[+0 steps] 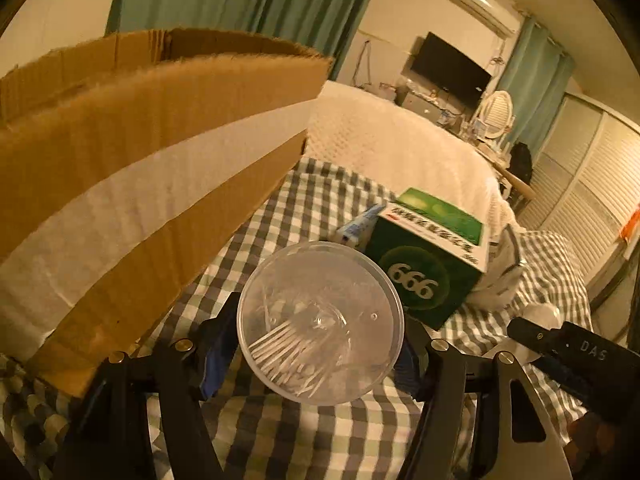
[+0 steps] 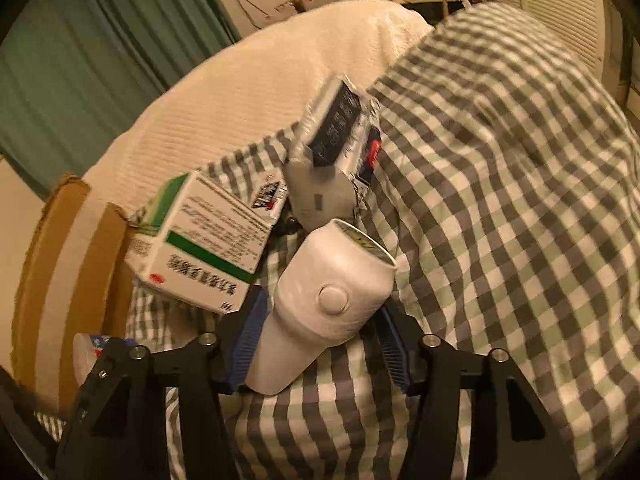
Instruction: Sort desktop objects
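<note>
- The left gripper (image 1: 320,354) had its jaws clamped on a clear round tub (image 1: 320,322), one blue pad pressing each side of its rim.
- Thin white sticks, likely cotton swabs, lay inside the tub under its see-through lid.
- The tub was held over a checked cloth (image 1: 304,436) spread on a bed.
- A cardboard box (image 1: 152,184) with a wide pale tape strip stood just to the left of the tub, its torn flaps rising above it.
- A green carton (image 1: 430,256) marked 666 sat on the cloth just behind the tub, on its right side.
- A small blue-and-white packet (image 1: 360,226) poked out from behind the carton's left edge.
- From the right wrist camera, the right gripper (image 2: 318,344) had its jaws set around a white torch (image 2: 320,308) that lay tilted on the checked cloth (image 2: 500,220).
- The left pad touched the torch's body; the right pad looked close against its head, though whether it pressed there could not be told for sure.
- The same green-and-white carton (image 2: 200,240) lay just left of the torch.
- A crumpled white pouch (image 2: 332,156) with dark print lay just beyond the torch's lens end.
- The cardboard box (image 2: 68,280) stood well left of the torch, past the carton.
</note>
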